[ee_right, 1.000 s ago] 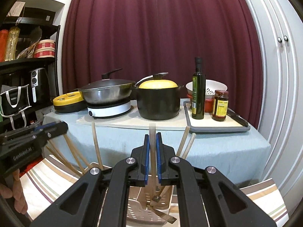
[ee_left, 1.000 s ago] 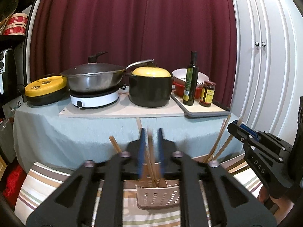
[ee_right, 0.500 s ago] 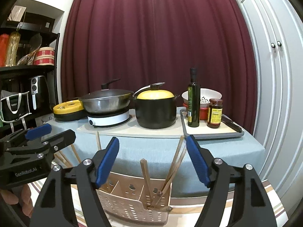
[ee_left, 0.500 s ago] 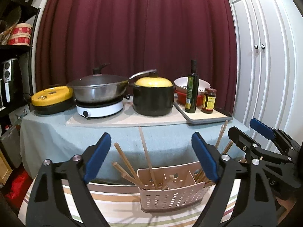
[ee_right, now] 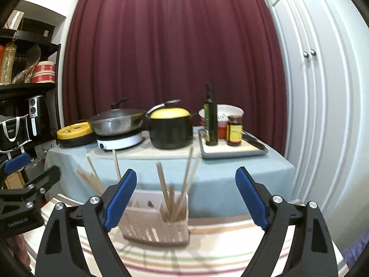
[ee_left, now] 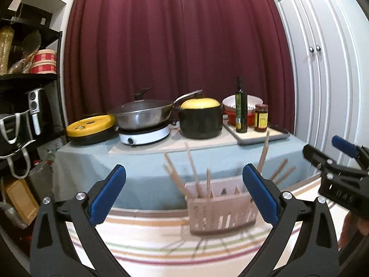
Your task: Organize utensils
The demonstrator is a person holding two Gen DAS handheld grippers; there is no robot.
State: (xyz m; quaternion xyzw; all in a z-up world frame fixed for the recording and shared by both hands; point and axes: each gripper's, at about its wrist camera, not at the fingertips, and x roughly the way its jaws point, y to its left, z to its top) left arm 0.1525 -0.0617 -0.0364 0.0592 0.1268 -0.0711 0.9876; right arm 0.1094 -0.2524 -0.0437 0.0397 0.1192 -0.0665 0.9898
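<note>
I had both grippers empty at this point. The left gripper [ee_left: 184,194] had its jaws spread wide with nothing between them, and the right gripper [ee_right: 185,198] was the same. The perforated holder [ee_left: 221,210] sat low in the middle of both views on the striped cloth [ee_left: 150,237], framed by the blue pads. Wooden chopsticks [ee_left: 192,168] stood in it, leaning at loose angles: some in the compartment at the left of the left wrist frame, others fanning out at the right. In the right wrist view a bunch [ee_right: 175,191] filled the end compartment nearest the centre of the frame.

I judged the task nearly done. No loose utensils showed on the cloth, though the edges were blurred and partly hidden. What seemed left was straightening the leaning sticks, if anything. The desk [ee_left: 92,159] behind, with its pots, I left alone.
</note>
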